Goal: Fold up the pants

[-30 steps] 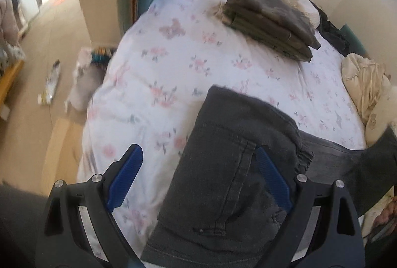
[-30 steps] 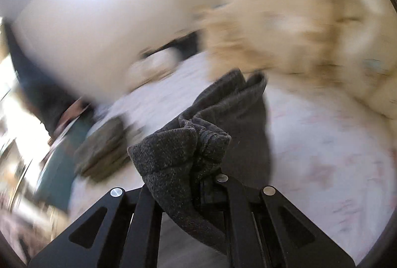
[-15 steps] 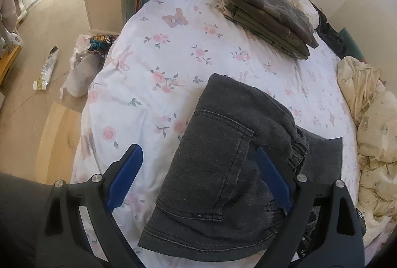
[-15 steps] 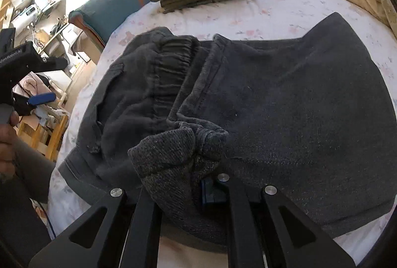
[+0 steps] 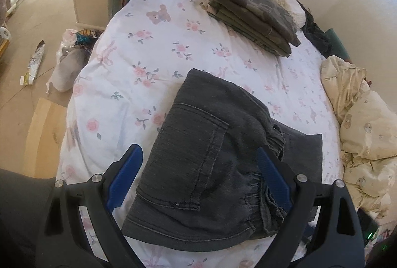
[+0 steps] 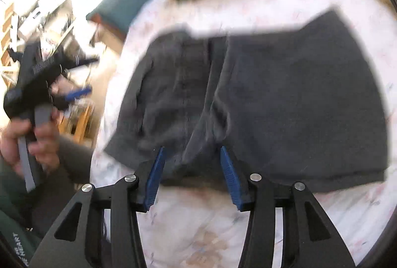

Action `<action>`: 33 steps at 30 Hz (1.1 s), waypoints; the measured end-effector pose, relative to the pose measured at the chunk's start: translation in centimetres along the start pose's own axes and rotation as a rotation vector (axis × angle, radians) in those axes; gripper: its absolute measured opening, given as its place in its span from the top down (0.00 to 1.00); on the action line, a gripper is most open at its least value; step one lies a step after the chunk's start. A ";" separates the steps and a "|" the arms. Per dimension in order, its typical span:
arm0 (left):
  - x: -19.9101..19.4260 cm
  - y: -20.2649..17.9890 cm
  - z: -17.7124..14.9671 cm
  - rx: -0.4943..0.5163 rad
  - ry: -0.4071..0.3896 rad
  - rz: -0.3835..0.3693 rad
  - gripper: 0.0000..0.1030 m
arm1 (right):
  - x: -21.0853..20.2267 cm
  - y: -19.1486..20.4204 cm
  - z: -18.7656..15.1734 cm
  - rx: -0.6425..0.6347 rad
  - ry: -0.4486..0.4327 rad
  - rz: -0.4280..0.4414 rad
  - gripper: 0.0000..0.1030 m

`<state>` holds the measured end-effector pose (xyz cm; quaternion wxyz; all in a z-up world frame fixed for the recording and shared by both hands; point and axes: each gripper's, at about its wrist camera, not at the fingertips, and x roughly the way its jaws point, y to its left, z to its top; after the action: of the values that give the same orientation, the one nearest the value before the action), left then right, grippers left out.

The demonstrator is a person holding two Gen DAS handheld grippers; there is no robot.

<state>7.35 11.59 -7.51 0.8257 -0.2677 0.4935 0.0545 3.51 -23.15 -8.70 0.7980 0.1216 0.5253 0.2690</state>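
Folded dark-grey denim pants [image 5: 218, 158] lay flat on white floral bedsheet [image 5: 148, 49]. Left gripper [image 5: 198, 181] spread wide above them, empty. Right gripper [image 6: 192, 176] parted, empty. Folded olive clothes stack [image 5: 253, 12] at 1 o'clock.

— Any writing you can read?

— Only a scrap. On the dark green sleeve [image 6: 18, 248], low and far left of the right jaws, pale letters run sideways; the last word looks like "HEARY", the rest is cut off.

— Anything else?

— A pale strip of print on the black tool [image 6: 37, 76] up to the left, too blurred to read.
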 end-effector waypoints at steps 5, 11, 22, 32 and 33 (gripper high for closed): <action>0.2 -0.1 -0.3 0.006 0.012 -0.003 0.12 | 3.4 -2.6 0.8 0.154 -0.022 -0.051 0.90; 0.3 -0.2 -0.5 0.011 0.006 0.016 0.12 | 7.4 0.6 -0.5 0.085 0.081 -0.108 0.82; 1.3 -2.7 -1.8 0.187 -0.021 0.124 0.11 | -3.7 -12.4 3.2 0.304 0.072 -0.522 0.84; 2.6 -3.3 -1.5 0.201 -0.021 0.184 0.11 | -0.3 -13.3 4.2 0.232 0.279 -0.576 0.85; 2.8 -3.5 -1.5 0.212 -0.024 0.200 0.11 | -1.2 -12.6 5.8 0.216 0.213 -0.533 0.85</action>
<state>8.83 7.37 -9.08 0.8457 -0.1278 0.5107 0.0871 12.16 -33.69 -11.35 0.7634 0.0348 0.6450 0.0040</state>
